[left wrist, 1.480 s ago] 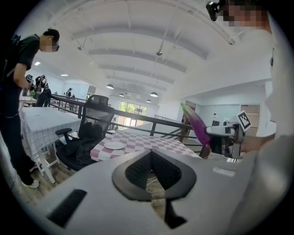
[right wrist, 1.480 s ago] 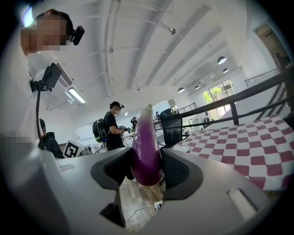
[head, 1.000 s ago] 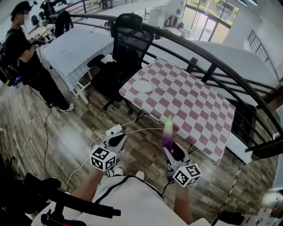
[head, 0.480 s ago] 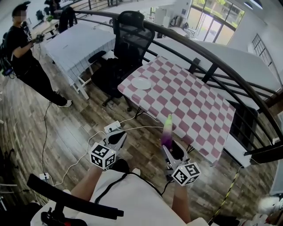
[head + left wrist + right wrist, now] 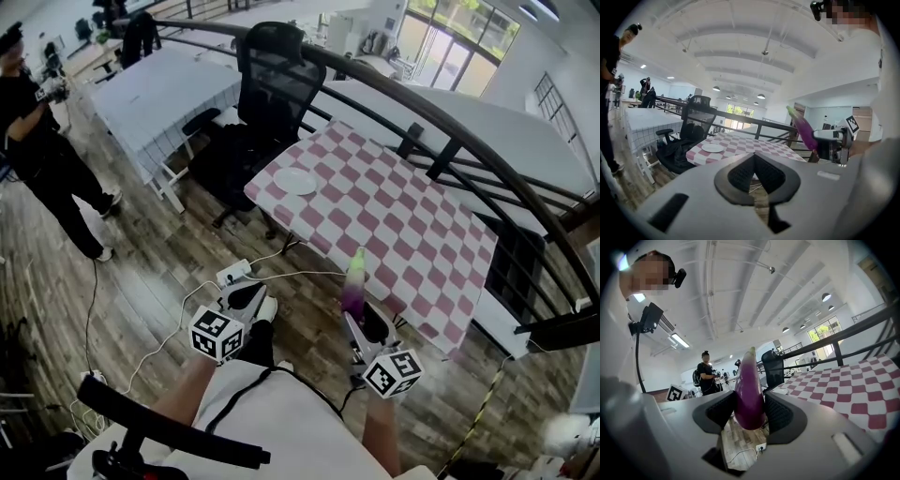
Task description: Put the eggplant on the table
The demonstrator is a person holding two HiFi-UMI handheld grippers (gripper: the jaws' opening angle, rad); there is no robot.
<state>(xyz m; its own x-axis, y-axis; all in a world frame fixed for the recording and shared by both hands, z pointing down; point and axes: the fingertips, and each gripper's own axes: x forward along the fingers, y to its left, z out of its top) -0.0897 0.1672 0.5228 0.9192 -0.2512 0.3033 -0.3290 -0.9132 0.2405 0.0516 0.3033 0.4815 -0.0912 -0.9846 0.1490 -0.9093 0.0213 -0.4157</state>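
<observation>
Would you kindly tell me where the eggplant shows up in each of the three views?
Head view: lower centre, eggplant upright in the right gripper.
Left gripper view: right of centre, tilted.
Right gripper view: centre, between the fingers.
Shared landmark: the checkered table, in all three.

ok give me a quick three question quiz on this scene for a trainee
1. True or false: the left gripper is shut and empty.
2. The right gripper grips: A a cup, B an eggplant, C a bottle?
3. Fill in: the plate lies on the checked ____.
Key: 1 true; 2 B; 3 table.
</observation>
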